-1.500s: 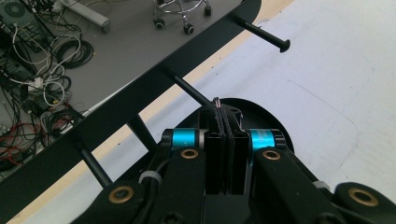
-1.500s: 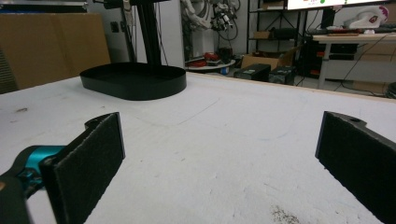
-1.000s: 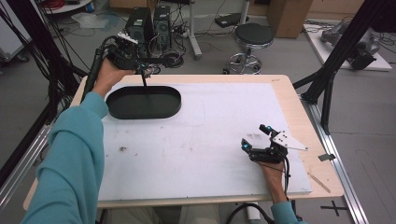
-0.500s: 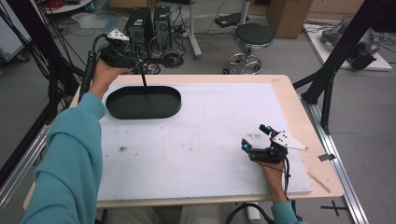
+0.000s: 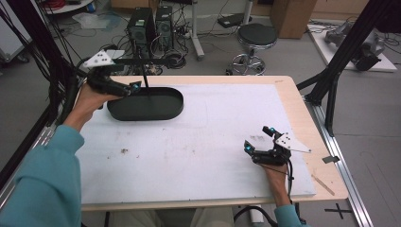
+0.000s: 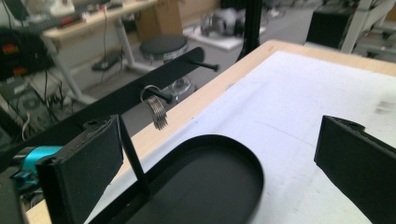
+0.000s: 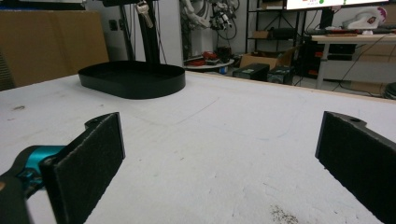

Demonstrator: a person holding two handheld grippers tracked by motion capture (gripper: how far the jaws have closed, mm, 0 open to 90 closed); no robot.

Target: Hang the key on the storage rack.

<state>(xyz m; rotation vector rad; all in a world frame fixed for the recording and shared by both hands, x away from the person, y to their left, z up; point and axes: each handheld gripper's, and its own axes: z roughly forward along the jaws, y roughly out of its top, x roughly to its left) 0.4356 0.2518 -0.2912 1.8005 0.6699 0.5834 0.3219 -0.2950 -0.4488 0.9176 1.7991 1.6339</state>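
On the white-covered counter (image 5: 198,142), the black oval tray (image 5: 146,104), long axis left-right, lay at the far left beside the left hand-held gripper (image 5: 135,86), whose just-opened jaws were spread and empty; the right hand-held gripper (image 5: 257,139), well apart, was also spread.

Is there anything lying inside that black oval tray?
The black oval tray looks empty: the left gripper view shows bare dark floor, with a thin black post rising at its near rim. The floor nearest the camera runs off the picture, so that part cannot be checked.
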